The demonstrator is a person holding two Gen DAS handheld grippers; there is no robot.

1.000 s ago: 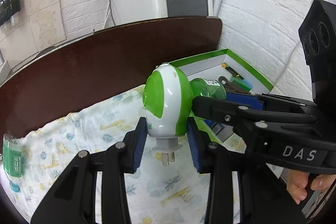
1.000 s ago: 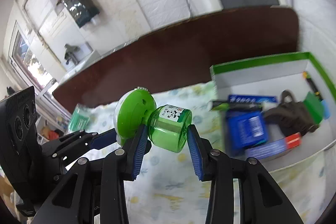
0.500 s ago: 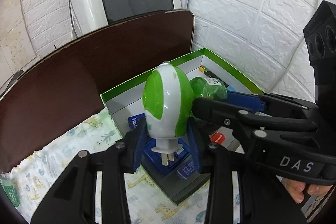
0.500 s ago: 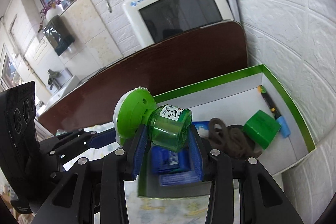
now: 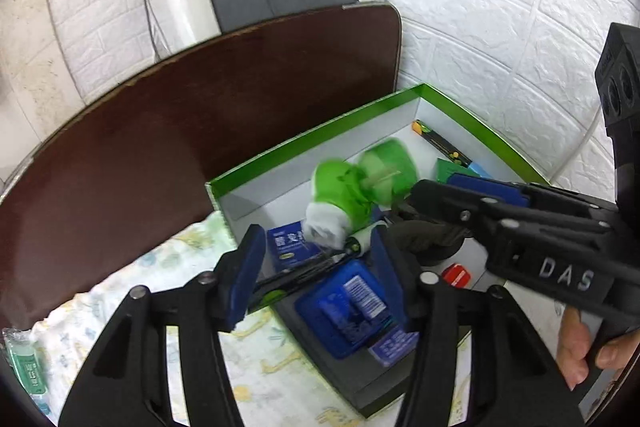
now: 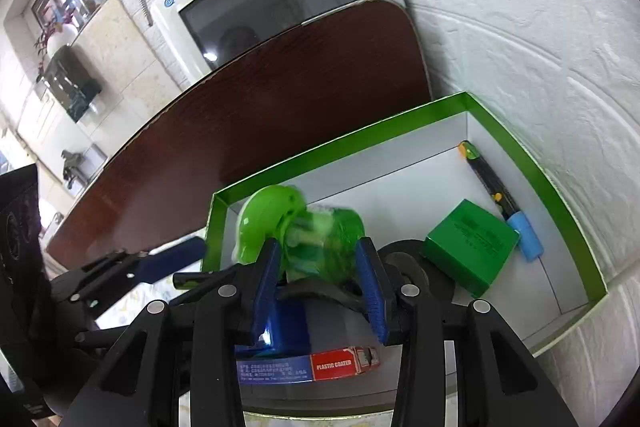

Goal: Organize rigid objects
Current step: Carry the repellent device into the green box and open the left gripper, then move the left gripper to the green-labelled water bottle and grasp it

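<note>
Green plug-in device [image 6: 296, 231] hangs over my box [image 6: 500, 123], bottle end clamped by right gripper [image 6: 320, 287], left gripper [image 5: 316, 267] opening clear of it.

beyond the jaws a dark brown board [image 5: 192, 131] leans upright against the white brick wall [image 5: 500, 27]. behind it stands a cream appliance with a grey screen [image 6: 264, 7]. under the jaws lies a giraffe-print cloth [image 5: 160, 291].
</note>
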